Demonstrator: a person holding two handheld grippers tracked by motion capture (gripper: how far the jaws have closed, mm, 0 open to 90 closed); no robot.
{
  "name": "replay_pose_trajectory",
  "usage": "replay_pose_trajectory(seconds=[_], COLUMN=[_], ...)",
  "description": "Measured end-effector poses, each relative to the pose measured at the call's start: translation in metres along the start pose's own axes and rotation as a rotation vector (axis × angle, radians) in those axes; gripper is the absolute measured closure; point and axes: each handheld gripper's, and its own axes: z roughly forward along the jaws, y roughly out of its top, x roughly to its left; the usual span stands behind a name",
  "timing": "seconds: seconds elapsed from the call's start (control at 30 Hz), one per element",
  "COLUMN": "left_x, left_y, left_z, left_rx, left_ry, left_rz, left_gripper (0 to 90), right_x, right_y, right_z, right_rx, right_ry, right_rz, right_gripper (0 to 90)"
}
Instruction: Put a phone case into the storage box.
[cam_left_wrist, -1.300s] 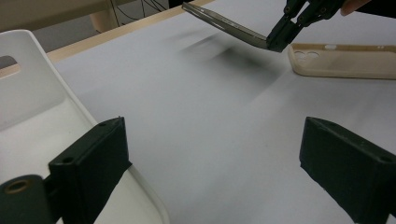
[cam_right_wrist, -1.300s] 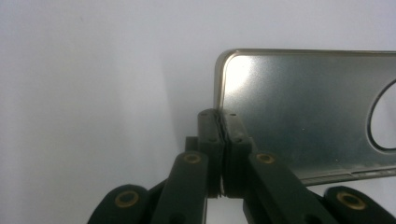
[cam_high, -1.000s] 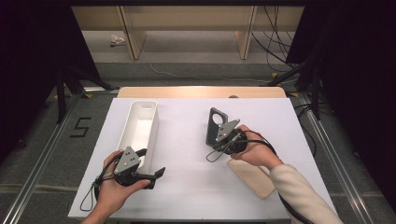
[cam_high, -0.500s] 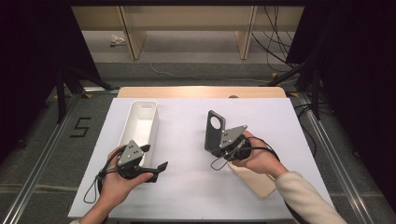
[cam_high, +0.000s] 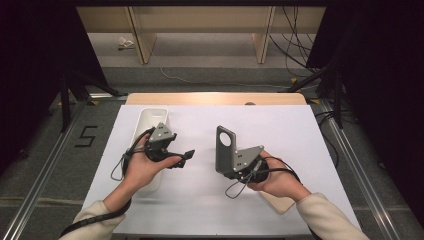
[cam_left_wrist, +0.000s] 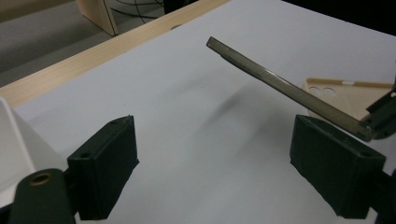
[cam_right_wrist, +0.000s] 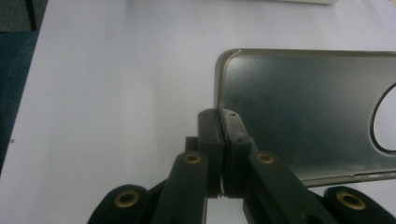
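A person seated at a white-covered table (cam_high: 200, 210) works two hand-held grippers above it. The right gripper (cam_right_wrist: 223, 140), in the person's right hand (cam_high: 277, 180), has its jaws pressed together on the edge of a dark grey phone case (cam_high: 226, 150); the case is lifted off the table and stands roughly upright in the high view, its round camera cutout at the upper end. In the right gripper view the jaws pinch the case's rim near one rounded corner, the inside of the shell facing the camera.

The left gripper (cam_left_wrist: 229, 172), in the left hand (cam_high: 142, 170), hangs over the table with its jaws wide apart and nothing between them. In its own view the grey case crosses the frame edge-on as a thin slanted bar, beyond the jaws and apart from them.

A long white tray (cam_high: 152, 116) lies along the left side of the table, partly under the left hand. The far end of it looks empty; the near end is covered by the hand, so its contents there cannot be told.

A second case, tan (cam_left_wrist: 348, 95), lies flat on the table under the right forearm, with small round holes at one end. A wooden edge (cam_high: 215, 98) runs along the table's far side.
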Motion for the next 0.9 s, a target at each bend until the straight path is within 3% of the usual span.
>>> replay_pose_trajectory(seconds=[0.33,0.6,0.77,0.9], left_x=[-0.001,0.000,-0.001,-0.001], left_y=[0.031,0.042,0.047,0.050], left_z=[0.033,0.053,0.062,0.069], left_rx=[0.083,0.110,0.155,0.165], left_ry=[-0.036,-0.048,-0.046,-0.062], left_rz=[-0.015,-0.055,-0.063,-0.100], left_gripper=[14.8,15.0,15.1,15.5], right_x=[0.007,0.011,0.013,0.015], right_y=[0.001,0.004,0.007,0.008], right_z=[-0.004,-0.002,0.000,0.001], right_rx=[-0.012,-0.015,-0.018,-0.012], right_ry=[-0.001,0.008,0.004,0.006], right_rz=[-0.015,-0.034,-0.046,-0.048], right_gripper=[89.1,89.0,89.0,89.0])
